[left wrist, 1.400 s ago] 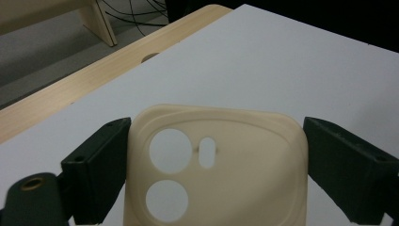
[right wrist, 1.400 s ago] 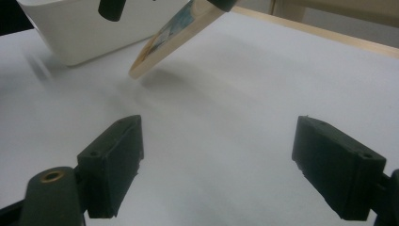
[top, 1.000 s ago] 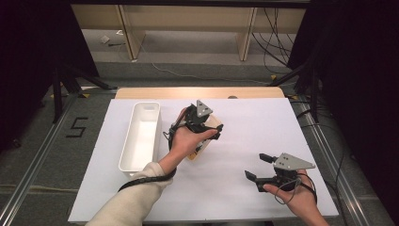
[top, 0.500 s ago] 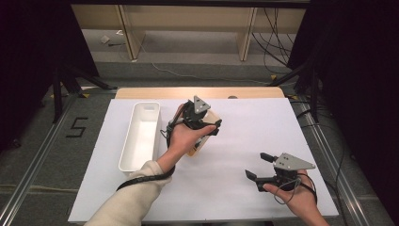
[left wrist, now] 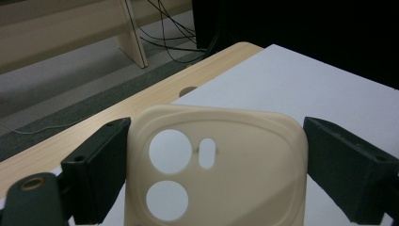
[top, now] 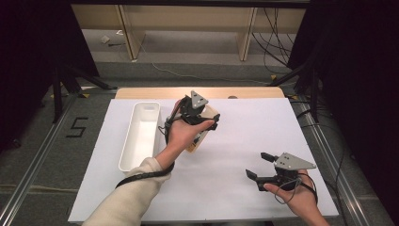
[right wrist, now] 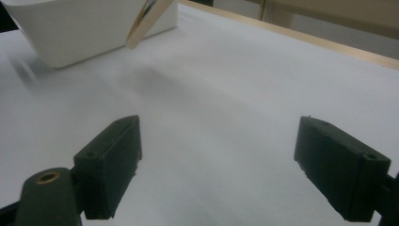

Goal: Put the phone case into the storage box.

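High view: the left gripper (top: 203, 123) clamps a cream rubbery phone case (top: 201, 135) just right of the long white plastic bin (top: 141, 136) — long axis running 7 to 1 o'clock. The right gripper (top: 260, 166), at 5 o'clock, gapes empty.

Left gripper view: both jaws press the case's sides, 2 round camera holes toward 12.

Right gripper view: jaws spread wide over the white table (right wrist: 244, 94).

One phone case (left wrist: 221, 174), one white bin (top: 140, 135), two claws: left claw (top: 207, 123), right claw (top: 260, 165).
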`<action>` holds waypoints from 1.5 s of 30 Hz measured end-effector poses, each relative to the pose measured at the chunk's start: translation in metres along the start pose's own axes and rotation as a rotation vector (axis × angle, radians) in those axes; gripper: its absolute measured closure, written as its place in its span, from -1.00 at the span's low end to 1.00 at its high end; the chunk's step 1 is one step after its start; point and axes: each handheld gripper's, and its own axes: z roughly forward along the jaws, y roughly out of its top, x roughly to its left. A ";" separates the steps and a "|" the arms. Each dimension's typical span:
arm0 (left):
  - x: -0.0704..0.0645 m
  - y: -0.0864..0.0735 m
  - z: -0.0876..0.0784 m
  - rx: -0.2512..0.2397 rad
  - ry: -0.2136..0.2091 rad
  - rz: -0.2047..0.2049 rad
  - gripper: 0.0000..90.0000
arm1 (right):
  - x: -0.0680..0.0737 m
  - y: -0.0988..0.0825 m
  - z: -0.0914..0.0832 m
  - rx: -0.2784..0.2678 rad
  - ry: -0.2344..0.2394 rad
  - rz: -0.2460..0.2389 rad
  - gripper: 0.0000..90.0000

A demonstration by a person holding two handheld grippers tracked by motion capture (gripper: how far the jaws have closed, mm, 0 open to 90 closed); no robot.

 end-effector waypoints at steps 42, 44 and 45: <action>0.020 0.019 -0.017 -0.073 0.061 -0.048 -0.75 | 0.000 0.000 0.000 -0.001 -0.001 0.006 -0.62; 0.021 0.020 -0.018 -0.075 0.066 -0.047 -0.75 | 0.000 0.000 0.000 -0.001 -0.001 0.006 -0.62; 0.022 0.021 -0.019 -0.078 0.066 -0.047 -0.75 | 0.000 0.000 0.000 -0.001 -0.001 0.006 -0.62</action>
